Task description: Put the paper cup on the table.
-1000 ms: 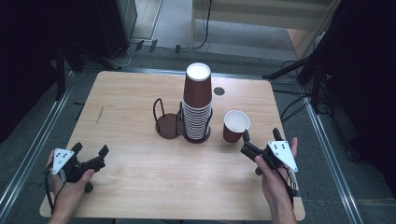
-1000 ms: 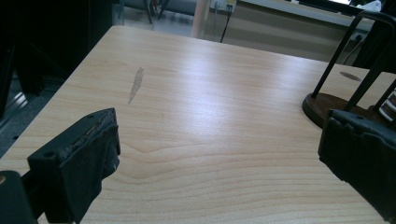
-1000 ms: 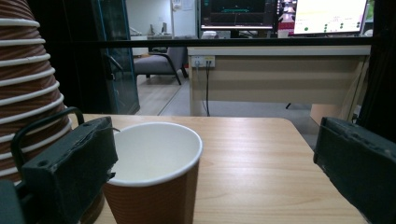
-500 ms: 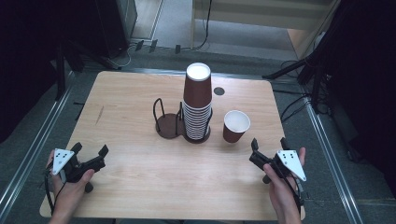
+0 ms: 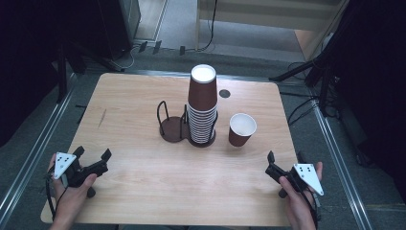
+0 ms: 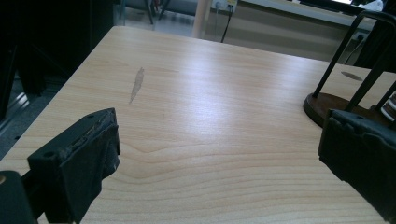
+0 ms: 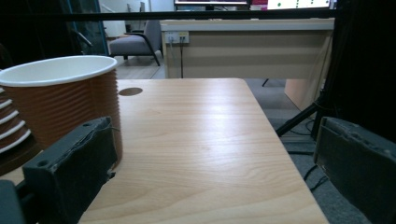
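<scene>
A tall stack of brown ribbed paper cups (image 5: 202,106) stands in a black wire holder (image 5: 172,123) at the table's middle. A single brown cup (image 5: 242,129) with a white inside stands upright to its right, free of any hold. My right gripper (image 5: 285,158) is open and empty near the front right corner, a short way in front of that cup. In the right gripper view the cup (image 7: 65,105) rises behind the left jaw. My left gripper (image 5: 92,154) is open and empty near the front left corner. Part of the holder's base (image 6: 327,105) lies ahead in the left gripper view.
The wooden table (image 5: 143,191) has a small dark round hole (image 5: 224,93) at the back right and a faint scuff (image 5: 102,118) at the left. Metal rails, cables and stand legs lie on the floor around the table.
My right gripper has drawn back from beside the single cup, toward the front right corner. The cup stays standing where it was. The left gripper has not moved.
</scene>
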`<state>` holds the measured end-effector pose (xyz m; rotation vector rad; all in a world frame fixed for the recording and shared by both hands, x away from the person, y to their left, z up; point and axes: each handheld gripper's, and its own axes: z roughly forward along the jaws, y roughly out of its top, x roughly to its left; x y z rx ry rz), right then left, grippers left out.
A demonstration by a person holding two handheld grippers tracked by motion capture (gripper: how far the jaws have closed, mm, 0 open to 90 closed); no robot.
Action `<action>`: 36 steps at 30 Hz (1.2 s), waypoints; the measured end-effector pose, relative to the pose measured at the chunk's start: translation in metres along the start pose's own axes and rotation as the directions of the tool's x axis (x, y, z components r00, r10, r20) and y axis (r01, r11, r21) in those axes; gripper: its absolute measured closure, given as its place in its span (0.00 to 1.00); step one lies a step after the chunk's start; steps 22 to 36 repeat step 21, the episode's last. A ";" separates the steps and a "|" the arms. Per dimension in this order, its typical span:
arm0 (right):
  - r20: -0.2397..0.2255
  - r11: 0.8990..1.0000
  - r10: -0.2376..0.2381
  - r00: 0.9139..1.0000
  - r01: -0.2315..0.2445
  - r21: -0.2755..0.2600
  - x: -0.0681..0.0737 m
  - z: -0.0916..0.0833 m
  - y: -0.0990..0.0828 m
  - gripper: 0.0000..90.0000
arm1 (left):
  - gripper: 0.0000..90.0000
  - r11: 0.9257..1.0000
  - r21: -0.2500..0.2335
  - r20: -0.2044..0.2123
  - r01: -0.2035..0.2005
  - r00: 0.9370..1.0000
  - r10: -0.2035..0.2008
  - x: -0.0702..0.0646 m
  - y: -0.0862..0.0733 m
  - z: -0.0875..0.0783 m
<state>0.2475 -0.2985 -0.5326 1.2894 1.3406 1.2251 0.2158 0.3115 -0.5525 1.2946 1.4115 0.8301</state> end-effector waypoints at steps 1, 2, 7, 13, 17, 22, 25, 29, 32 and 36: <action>0.008 1.000 -0.001 1.000 0.001 0.000 -0.003 -0.002 -0.001 0.00 | 0.00 1.000 -0.001 0.000 0.002 1.000 -0.002 0.000 0.000 0.000; 0.009 1.000 -0.004 1.000 0.004 0.000 -0.005 -0.003 -0.001 0.00 | 0.00 1.000 0.000 0.000 0.003 1.000 -0.003 0.000 0.000 0.000; 0.037 1.000 -0.001 0.999 0.000 0.008 -0.015 -0.009 -0.004 0.00 | 0.00 1.000 0.010 -0.002 0.012 1.000 -0.012 0.001 0.001 0.001; 0.054 1.000 0.010 0.998 -0.011 0.018 -0.022 -0.011 -0.006 0.00 | 0.00 1.000 0.029 -0.011 0.001 1.000 -0.001 0.000 0.001 0.003; 0.058 1.000 0.014 0.998 -0.015 0.021 -0.023 -0.011 -0.007 0.00 | 0.00 0.999 0.035 -0.016 0.001 1.000 -0.001 -0.001 0.002 0.004; 0.057 1.000 0.015 0.998 -0.017 0.027 -0.022 -0.011 -0.008 0.00 | 0.00 0.999 0.049 -0.016 -0.005 1.000 0.006 -0.001 0.002 0.005; 0.057 1.000 0.015 0.998 -0.017 0.027 -0.022 -0.011 -0.008 0.00 | 0.00 0.999 0.049 -0.016 -0.005 1.000 0.006 -0.001 0.002 0.005; 0.057 1.000 0.015 0.998 -0.017 0.027 -0.022 -0.011 -0.008 0.00 | 0.00 0.999 0.049 -0.016 -0.005 1.000 0.006 -0.001 0.002 0.005; 0.057 1.000 0.015 0.998 -0.017 0.027 -0.022 -0.011 -0.008 0.00 | 0.00 0.999 0.049 -0.016 -0.005 1.000 0.006 -0.001 0.002 0.005; 0.057 1.000 0.015 0.998 -0.017 0.027 -0.022 -0.011 -0.008 0.00 | 0.00 0.999 0.049 -0.016 -0.005 1.000 0.006 -0.001 0.002 0.005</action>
